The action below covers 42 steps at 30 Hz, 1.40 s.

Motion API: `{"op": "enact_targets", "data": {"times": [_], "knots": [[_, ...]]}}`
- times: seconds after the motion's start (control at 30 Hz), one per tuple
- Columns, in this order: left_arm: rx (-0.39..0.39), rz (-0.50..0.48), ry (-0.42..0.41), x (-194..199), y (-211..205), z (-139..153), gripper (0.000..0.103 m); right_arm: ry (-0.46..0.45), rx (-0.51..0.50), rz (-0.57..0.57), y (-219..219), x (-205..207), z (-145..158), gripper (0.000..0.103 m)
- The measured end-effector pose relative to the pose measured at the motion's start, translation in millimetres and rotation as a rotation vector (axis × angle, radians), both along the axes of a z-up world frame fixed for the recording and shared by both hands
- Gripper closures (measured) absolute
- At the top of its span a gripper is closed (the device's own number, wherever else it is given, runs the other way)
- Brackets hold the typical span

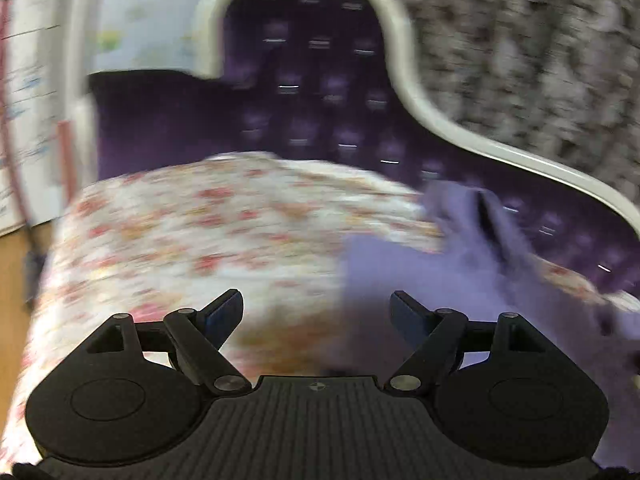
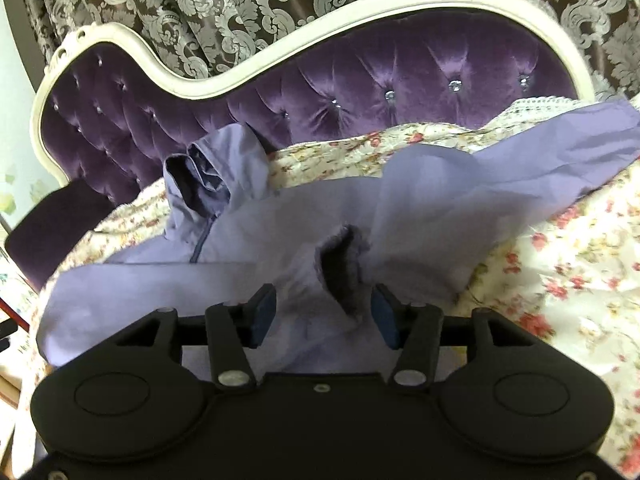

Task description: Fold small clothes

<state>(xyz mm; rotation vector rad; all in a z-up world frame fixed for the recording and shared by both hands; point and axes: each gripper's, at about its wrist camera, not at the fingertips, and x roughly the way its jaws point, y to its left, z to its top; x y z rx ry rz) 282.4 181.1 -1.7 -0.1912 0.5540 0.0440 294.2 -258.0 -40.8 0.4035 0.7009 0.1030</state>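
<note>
The fold was judged barely begun: the crumpled lilac hooded jacket point(image 2: 248, 232) lay unheld on the floral quilted bedspread point(image 2: 580, 264), the right gripper point(image 2: 324, 312) and left gripper point(image 1: 316, 312) were both held wide apart and empty, and a sleeve would need to be grasped next.

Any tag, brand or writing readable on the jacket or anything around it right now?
None can be read.
Lavender jacket: no tag, logo or print visible.
White panel at the left of the left wrist view: faint bluish marks, too blurred to read.
Floral bedspread: pattern only, no text.
</note>
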Motion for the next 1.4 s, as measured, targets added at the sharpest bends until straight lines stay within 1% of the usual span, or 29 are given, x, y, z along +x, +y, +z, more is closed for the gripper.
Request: {"op": "enact_targets", "data": {"times": [0.07, 0.1, 0.13, 0.17, 0.2, 0.27, 0.3, 0.33, 0.37, 0.4, 0.43, 0.5, 0.53, 0.57, 0.6, 0.67, 0.7, 0.73, 0.8, 0.83, 0.97, 1.07, 1.13, 1.2, 1.27, 1.37, 1.4], "knots": [[-0.002, -0.065, 0.009, 11, -21, -1, 0.023, 0.021, 0.024, 0.009, 1, 11, -7, 0.043], [0.006, -0.099, 0.021, 19, -32, -5, 0.023, 0.038, 0.026, 0.009, 2, 16, -10, 0.045], [0.014, -0.116, 0.035, 25, -39, -10, 0.023, 0.055, 0.011, 0.01, 4, 22, -13, 0.06], [0.018, -0.117, 0.055, 32, -44, -17, 0.023, 0.068, -0.014, 0.016, 7, 27, -15, 0.071], [0.027, -0.095, 0.073, 40, -47, -25, 0.024, 0.062, -0.038, 0.027, 10, 29, -13, 0.071], [0.071, -0.034, 0.088, 50, -48, -38, 0.024, -0.036, -0.096, 0.087, 18, 26, 1, 0.073], [0.097, -0.004, 0.101, 54, -48, -44, 0.023, -0.112, -0.133, 0.106, 21, 21, 11, 0.073], [0.104, 0.016, 0.121, 56, -45, -50, 0.022, -0.175, -0.154, 0.113, 22, 15, 20, 0.073], [0.085, 0.028, 0.143, 59, -40, -58, 0.018, -0.197, -0.155, 0.109, 19, 13, 25, 0.073], [0.044, 0.04, 0.138, 59, -34, -62, 0.014, -0.185, -0.145, 0.101, 16, 13, 25, 0.073], [0.036, 0.05, 0.132, 56, -32, -63, 0.012, -0.141, -0.13, 0.09, 11, 16, 18, 0.073], [0.066, 0.052, 0.134, 56, -35, -64, 0.009, -0.033, -0.105, 0.078, 2, 23, -4, 0.073], [0.07, 0.052, 0.14, 57, -35, -63, 0.009, 0.035, -0.097, 0.082, -1, 26, -18, 0.072], [0.067, 0.054, 0.149, 58, -35, -62, 0.008, 0.081, -0.083, 0.084, -4, 26, -29, 0.072], [0.06, 0.057, 0.159, 58, -34, -61, 0.008, 0.086, -0.057, 0.08, -8, 21, -34, 0.072], [0.045, 0.059, 0.176, 60, -33, -57, 0.01, 0.054, -0.008, 0.073, -15, 10, -34, 0.057], [0.035, 0.062, 0.187, 61, -34, -53, 0.012, 0.038, 0.001, 0.068, -19, 4, -31, 0.054], [0.017, 0.069, 0.198, 58, -35, -47, 0.012, 0.015, 0.011, 0.063, -24, -2, -28, 0.049], [-0.023, 0.063, 0.179, 51, -43, -37, 0.012, -0.023, 0.026, 0.047, -37, -12, -22, 0.047], [-0.016, 0.058, 0.169, 48, -51, -30, 0.012, -0.036, 0.035, 0.033, -45, -16, -19, 0.047], [0.025, -0.016, 0.121, 45, -95, -4, 0.012, -0.043, 0.07, -0.057, -84, -17, -19, 0.047], [0.109, -0.029, 0.083, 43, -125, 9, 0.012, -0.031, 0.09, -0.124, -113, -23, -25, 0.046], [0.142, -0.03, 0.061, 41, -132, 10, 0.012, -0.03, 0.102, -0.158, -130, -28, -28, 0.045], [0.172, -0.029, 0.062, 39, -128, 5, 0.012, -0.027, 0.102, -0.186, -145, -32, -30, 0.046], [0.214, 0.0, 0.08, 38, -115, -1, 0.012, -0.027, 0.108, -0.201, -156, -36, -32, 0.045], [0.315, 0.111, 0.116, 35, -77, -12, 0.012, -0.033, 0.107, -0.214, -166, -43, -33, 0.045], [0.355, 0.145, 0.154, 36, -62, -19, 0.011, -0.034, 0.114, -0.218, -167, -45, -34, 0.045]]}}
